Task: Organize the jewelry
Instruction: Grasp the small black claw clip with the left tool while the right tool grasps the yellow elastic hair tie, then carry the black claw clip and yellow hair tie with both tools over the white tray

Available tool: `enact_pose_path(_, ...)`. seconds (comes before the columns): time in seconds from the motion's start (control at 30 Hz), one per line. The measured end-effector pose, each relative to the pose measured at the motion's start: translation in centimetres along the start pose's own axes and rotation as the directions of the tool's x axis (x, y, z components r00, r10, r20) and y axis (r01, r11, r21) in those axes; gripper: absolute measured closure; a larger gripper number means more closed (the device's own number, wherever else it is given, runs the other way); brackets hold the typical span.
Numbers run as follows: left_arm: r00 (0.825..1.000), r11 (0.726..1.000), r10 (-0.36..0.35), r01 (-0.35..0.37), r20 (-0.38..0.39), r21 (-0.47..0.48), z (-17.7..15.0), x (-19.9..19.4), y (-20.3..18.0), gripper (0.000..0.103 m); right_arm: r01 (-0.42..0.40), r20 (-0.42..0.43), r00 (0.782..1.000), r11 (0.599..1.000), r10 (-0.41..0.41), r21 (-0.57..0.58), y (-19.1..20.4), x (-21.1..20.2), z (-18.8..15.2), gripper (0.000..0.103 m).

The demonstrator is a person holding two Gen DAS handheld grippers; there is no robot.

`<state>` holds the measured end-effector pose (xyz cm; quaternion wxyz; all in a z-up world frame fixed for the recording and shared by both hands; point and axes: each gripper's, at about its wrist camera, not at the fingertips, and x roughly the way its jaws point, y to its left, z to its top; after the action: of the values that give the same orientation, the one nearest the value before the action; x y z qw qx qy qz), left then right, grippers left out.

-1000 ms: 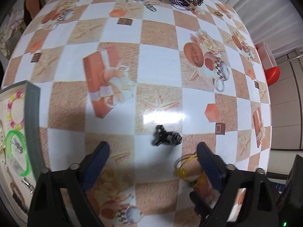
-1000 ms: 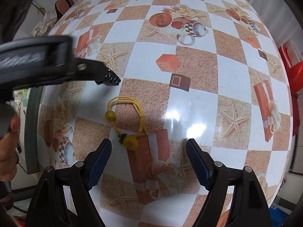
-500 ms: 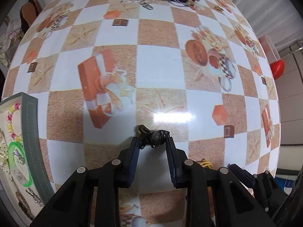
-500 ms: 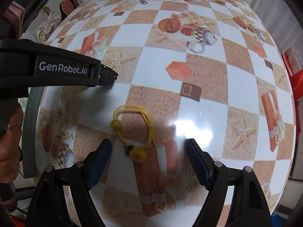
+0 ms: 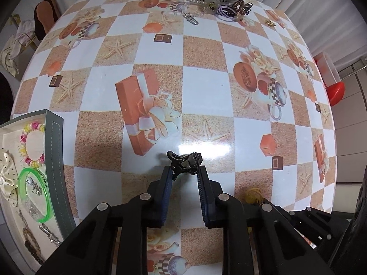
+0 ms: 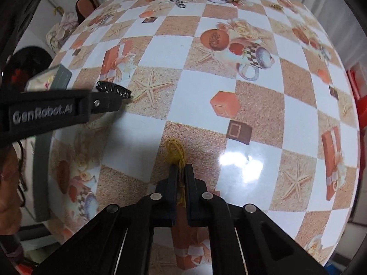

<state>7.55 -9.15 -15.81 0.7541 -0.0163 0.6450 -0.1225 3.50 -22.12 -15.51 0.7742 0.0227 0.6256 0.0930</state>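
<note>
Leftmost, the grey-rimmed jewellery tray with a cream lining (image 5: 56, 160) sits at the near-left edge of the checked, picture-printed surface (image 5: 201, 87), already holding a pink-and-yellow beaded bracelet (image 5: 32, 143), a bright green plastic bangle (image 5: 34, 197) and a cream polka-dot bow (image 5: 8, 183). Just right of it, the left gripper (image 5: 184, 171) has its jaws closed on a small black metal clip (image 5: 184, 161), the clip's long axis lying across the jaws, left to right. The tray lies directly left of that grip, so I judge the carry to be a short sideways sweep over bare cloth, with only the tray's raised rim to clear. Further right, the right gripper (image 6: 181, 171) has its jaws pinched nearly together on a yellow cord bracelet (image 6: 175, 152), whose loop extends away from the tips (the beads are hidden). It is the farther hand from the tray, and the left gripper stands between them. At the far edge, well apart, waits a heap of hair ties and clips (image 5: 220, 0).
</note>
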Motion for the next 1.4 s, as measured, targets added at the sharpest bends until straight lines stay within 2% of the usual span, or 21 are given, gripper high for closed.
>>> enact_pose_path(0.4, 0.999, 1.000, -0.012, 0.012, 0.040, -0.006, -1.2, -3.6, -0.4, 0.075, -0.104, -0.010, 0.994, 0.988, 0.106, 0.110, -2.6, -3.2, -0.5, 0.099)
enact_pose_path(0.8, 0.999, 0.999, 0.010, -0.008, 0.050, -0.040, -4.6, -7.3, 0.1, 0.075, -0.137, -0.019, 0.990, 0.982, 0.140, 0.127, -3.9, -5.5, -0.3, 0.098)
enact_pose_path(1.2, 0.995, 0.989, 0.035, -0.021, 0.091, -0.146, -7.2, -9.9, 3.0, 0.075, -0.176, -0.013, 0.984, 0.983, 0.177, 0.053, -1.5, -7.1, 1.3, 0.098)
enact_pose_path(1.4, 0.994, 0.987, 0.030, -0.013, 0.107, -0.157, -8.4, -10.8, 5.0, 0.075, -0.191, -0.003, 0.982, 0.981, 0.191, 0.031, 0.9, -7.8, 1.9, 0.098)
